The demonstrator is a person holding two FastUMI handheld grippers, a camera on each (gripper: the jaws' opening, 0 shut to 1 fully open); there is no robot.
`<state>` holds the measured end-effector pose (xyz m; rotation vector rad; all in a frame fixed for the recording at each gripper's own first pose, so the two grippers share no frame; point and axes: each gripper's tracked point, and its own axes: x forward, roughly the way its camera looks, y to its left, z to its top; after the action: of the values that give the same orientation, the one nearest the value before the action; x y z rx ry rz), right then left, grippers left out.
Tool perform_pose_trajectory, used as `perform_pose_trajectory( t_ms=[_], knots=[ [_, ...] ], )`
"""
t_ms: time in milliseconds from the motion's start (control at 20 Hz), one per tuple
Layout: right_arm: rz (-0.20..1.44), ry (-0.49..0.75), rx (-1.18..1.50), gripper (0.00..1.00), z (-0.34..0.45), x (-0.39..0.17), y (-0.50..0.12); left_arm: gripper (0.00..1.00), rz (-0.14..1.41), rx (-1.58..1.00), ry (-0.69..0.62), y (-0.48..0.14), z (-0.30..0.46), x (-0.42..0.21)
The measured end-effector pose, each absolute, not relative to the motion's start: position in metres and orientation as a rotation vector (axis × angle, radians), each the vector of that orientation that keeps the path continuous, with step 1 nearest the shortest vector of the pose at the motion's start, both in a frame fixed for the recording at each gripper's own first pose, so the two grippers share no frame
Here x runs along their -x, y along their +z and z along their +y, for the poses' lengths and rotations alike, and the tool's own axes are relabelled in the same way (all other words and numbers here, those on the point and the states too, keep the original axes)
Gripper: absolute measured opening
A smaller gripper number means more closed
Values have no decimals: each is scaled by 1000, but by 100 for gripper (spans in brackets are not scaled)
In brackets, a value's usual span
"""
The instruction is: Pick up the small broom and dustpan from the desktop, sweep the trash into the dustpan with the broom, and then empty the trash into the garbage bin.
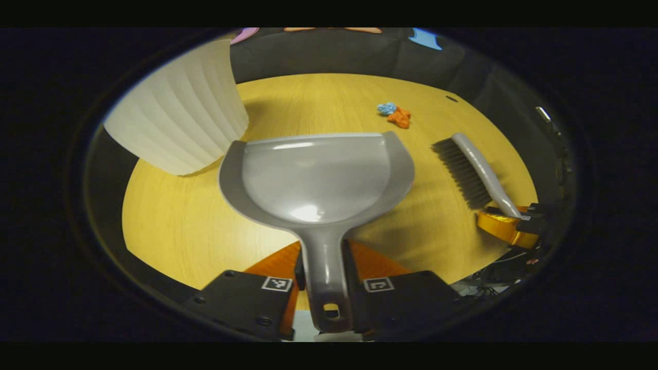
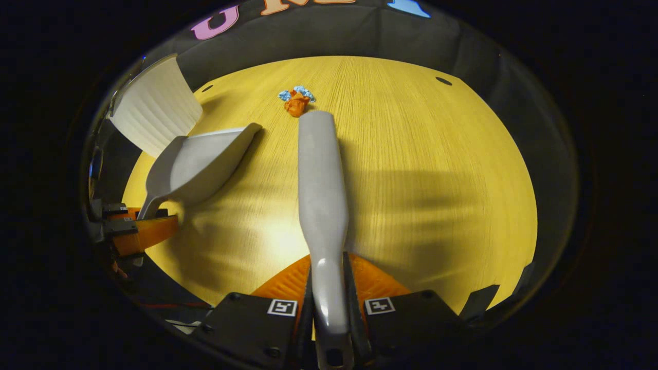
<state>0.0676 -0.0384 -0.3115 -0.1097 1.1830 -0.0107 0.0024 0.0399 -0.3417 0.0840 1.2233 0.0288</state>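
Observation:
My left gripper (image 1: pixel 323 280) is shut on the handle of the grey dustpan (image 1: pixel 318 174), which is held above the wooden desktop (image 1: pixel 185 226) with its mouth pointing away. My right gripper (image 2: pixel 329 303) is shut on the handle of the grey broom (image 2: pixel 318 190), whose back faces the camera. In the left gripper view the broom (image 1: pixel 475 169) shows its dark bristles at the right, with the right gripper (image 1: pixel 514 223) below it. Blue and orange crumpled trash (image 1: pixel 395 114) lies far ahead on the desk. The trash (image 2: pixel 295 102) sits just past the broom's tip. The dustpan (image 2: pixel 195 164) and left gripper (image 2: pixel 131 228) appear at the left.
A white ribbed garbage bin (image 1: pixel 180 108) stands at the desk's far left, close behind the dustpan; the bin (image 2: pixel 154 110) is also at the upper left in the right gripper view. The black cloth wall rings the desk. A small dark mark (image 2: pixel 443 80) lies far right.

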Motion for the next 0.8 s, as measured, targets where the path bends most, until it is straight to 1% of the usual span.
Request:
perform_pose_trajectory(
  t_ms=[50,100,150,200,350,400,450,600,800],
  knots=[
    [1194,-2,105,31,-36,-67,-311,34,1242,-81,28,-344,41,-2],
    [1201,4,104,31,-36,-65,-311,30,1237,-80,16,-343,39,-2],
    [1205,18,103,30,-35,-65,-310,31,1224,-83,4,-343,39,-4],
    [1207,37,108,30,-34,-65,-311,29,1214,-86,-10,-342,38,-6],
    [1193,59,128,28,-34,-65,-311,28,1165,-52,-52,-333,29,-17],
    [1183,68,121,26,-32,-66,-313,28,1150,-47,-64,-328,30,-21],
    [1177,76,121,27,-31,-66,-310,28,1134,-47,-77,-323,34,-21],
    [1123,90,138,27,-33,-68,-282,27,1074,-46,-135,-303,39,-31],
    [1035,78,181,27,-46,-99,-233,27,1021,-43,-206,-279,45,-44]
  ],
)
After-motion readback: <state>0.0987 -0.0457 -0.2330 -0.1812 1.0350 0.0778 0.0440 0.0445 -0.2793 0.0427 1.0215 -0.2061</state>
